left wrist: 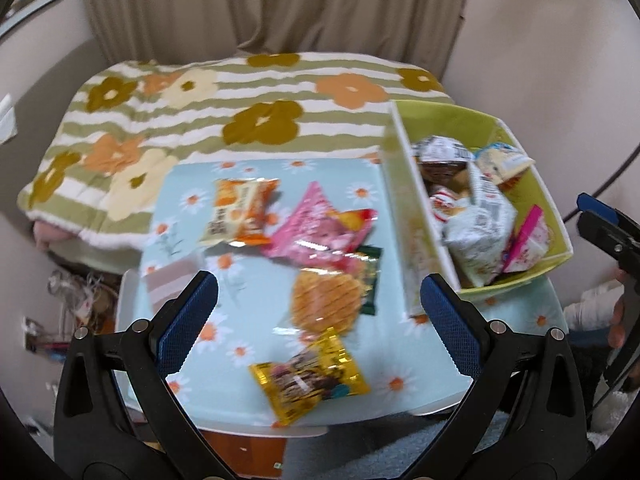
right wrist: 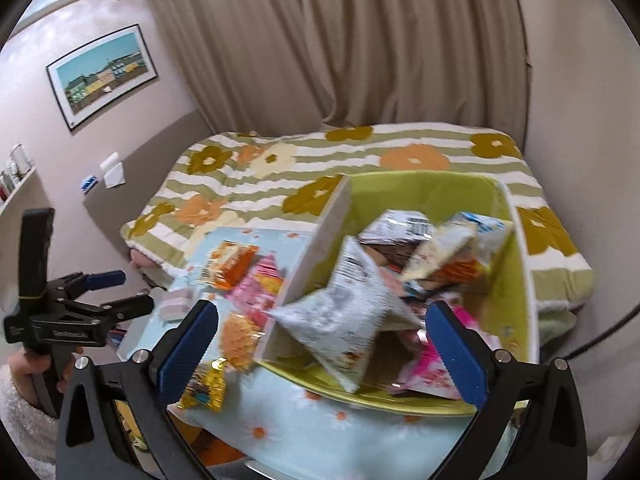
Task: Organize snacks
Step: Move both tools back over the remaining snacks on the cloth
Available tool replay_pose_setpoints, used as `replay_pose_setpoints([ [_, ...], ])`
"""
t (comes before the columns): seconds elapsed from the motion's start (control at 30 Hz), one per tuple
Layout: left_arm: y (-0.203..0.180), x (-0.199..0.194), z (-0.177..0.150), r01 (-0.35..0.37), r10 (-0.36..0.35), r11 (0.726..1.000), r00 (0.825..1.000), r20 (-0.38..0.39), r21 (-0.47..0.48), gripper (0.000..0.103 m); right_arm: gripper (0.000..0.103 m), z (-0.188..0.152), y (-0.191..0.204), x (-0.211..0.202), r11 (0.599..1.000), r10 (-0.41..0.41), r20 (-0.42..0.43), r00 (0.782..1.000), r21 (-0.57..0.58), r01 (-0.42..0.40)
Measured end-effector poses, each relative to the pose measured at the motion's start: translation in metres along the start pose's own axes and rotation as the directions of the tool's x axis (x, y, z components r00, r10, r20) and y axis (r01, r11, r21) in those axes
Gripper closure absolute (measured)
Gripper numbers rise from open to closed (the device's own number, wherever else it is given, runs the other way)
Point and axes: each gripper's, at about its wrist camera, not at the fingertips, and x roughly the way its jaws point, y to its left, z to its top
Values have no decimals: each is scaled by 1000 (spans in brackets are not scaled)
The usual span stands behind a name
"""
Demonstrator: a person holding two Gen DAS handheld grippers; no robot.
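The left hand-held gripper (left wrist: 319,312) hangs over the table (left wrist: 400,360) with its jaws spread wide and nothing between them. Under it, loose snacks lie on the daisy-print table top: an orange packet (left wrist: 240,210) at 11 o'clock from the table's middle, a pink packet (left wrist: 320,228) touching it at about 12, a round waffle snack (left wrist: 326,306) near the middle partly over a dark green packet (left wrist: 370,280), and a yellow packet (left wrist: 310,380) at 6 o'clock near the front edge.

The green bin (left wrist: 440,120) stands at the table's 2 o'clock corner, filled with packets. The right hand-held gripper (right wrist: 320,344) hovers above the green bin's near rim, jaws at full spread and empty; a white packet (right wrist: 344,316) lies tilted in the bin just below, clear of both pads. A flowered blanket (left wrist: 160,120) covers the bed behind the table.
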Motion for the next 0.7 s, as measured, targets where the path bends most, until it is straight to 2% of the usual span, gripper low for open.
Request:
replay_pose_setpoints([
  [0.1,25,-2,-5,-5,5,1000,1000,-3,-18,2,0,1,22,7,1000,18,-7,1000,-13,-18],
  [0.2,51,-3,-11,-13,13,1000,1000,2,-23,2,0,-3,50,15,999,-2,-3,1000,-32,2],
  [0.33,87,4,-15,19,-19,1000,1000,-18,-14,2,0,-14,91,34,999,-14,-25,1000,-41,13],
  [0.5,130,20,-15,74,-73,997,994,-79,11,2,0,-32,130,70,999,-40,-91,995,23,42],
  [0.6,150,36,-13,99,-92,993,989,-114,58,2,0,-46,143,93,993,-52,-147,988,99,67],
  [0.7,164,56,-10,142,-121,982,979,-164,125,2,0,-61,153,110,982,-99,-192,976,141,127],
])
